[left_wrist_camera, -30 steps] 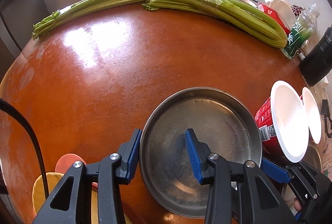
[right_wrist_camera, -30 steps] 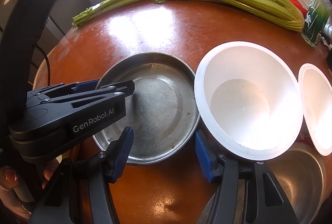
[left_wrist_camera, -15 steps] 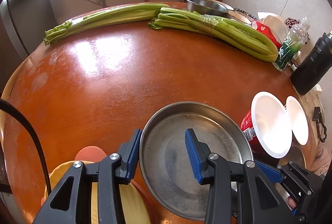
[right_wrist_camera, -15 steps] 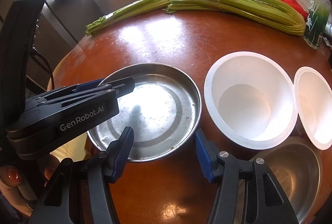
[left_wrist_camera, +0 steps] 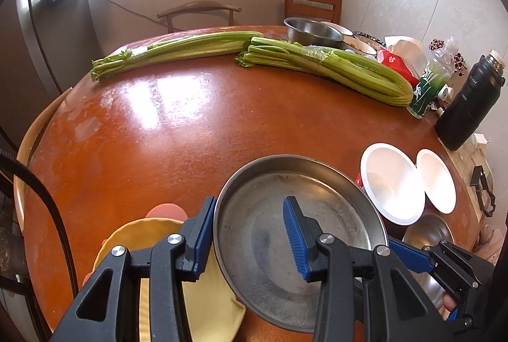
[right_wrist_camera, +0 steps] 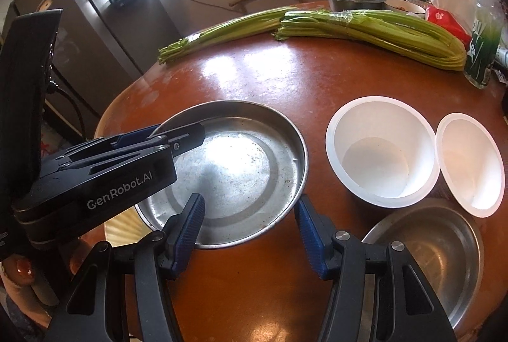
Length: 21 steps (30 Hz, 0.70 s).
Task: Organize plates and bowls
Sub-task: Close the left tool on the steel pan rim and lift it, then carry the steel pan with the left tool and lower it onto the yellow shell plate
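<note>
A round steel plate (left_wrist_camera: 333, 215) (right_wrist_camera: 241, 164) hangs a little above the brown table (left_wrist_camera: 190, 135). My left gripper (left_wrist_camera: 249, 205) is shut on its left rim, one pad outside and one inside. My right gripper (right_wrist_camera: 250, 202) straddles the plate's near right rim and is shut on it; its blue finger (left_wrist_camera: 409, 254) touches the rim. Partly under the plate lies a yellow plate (left_wrist_camera: 152, 234) (right_wrist_camera: 120, 227). Two white bowls (right_wrist_camera: 377, 151) (right_wrist_camera: 470, 164) stand to the right. In front of them sits a steel bowl (right_wrist_camera: 428, 250).
Two celery bundles (left_wrist_camera: 333, 69) lie across the far side of the table. Behind them are a steel basin (left_wrist_camera: 312, 31), a green bottle (left_wrist_camera: 428, 82) and a black flask (left_wrist_camera: 470, 101). Chairs stand beyond the far edge. A pink object (left_wrist_camera: 165, 210) peeks from behind the yellow plate.
Both grippers have risen and pulled back with the steel plate between them. The table has dropped away, and more of the yellow plate shows beneath the plate's left side.
</note>
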Available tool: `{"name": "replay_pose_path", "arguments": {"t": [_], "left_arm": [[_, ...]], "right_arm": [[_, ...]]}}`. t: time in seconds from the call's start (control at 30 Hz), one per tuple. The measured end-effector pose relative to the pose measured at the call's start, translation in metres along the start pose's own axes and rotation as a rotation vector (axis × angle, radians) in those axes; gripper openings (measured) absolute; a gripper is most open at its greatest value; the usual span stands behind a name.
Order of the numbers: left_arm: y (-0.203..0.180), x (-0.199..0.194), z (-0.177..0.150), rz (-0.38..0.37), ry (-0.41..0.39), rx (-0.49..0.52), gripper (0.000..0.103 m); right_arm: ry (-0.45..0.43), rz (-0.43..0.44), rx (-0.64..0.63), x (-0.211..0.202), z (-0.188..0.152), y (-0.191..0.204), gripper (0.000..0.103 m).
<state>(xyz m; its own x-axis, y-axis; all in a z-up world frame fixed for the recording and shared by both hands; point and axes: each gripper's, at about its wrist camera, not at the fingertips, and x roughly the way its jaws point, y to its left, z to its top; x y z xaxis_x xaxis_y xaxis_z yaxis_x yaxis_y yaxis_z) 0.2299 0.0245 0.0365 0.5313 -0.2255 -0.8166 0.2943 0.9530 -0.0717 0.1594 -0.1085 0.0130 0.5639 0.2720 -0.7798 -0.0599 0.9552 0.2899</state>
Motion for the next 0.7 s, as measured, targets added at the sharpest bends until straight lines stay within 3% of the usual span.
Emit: {"name": "replay_pose_path", "arguments": {"t": [0.7], "left_arm": [[0.005,-0.062,-0.036,0.073,-0.087,-0.125,0.043]], "right_arm": [[-0.055,0.096,-0.156,-0.044,-0.01,0.027,0.061]]}}
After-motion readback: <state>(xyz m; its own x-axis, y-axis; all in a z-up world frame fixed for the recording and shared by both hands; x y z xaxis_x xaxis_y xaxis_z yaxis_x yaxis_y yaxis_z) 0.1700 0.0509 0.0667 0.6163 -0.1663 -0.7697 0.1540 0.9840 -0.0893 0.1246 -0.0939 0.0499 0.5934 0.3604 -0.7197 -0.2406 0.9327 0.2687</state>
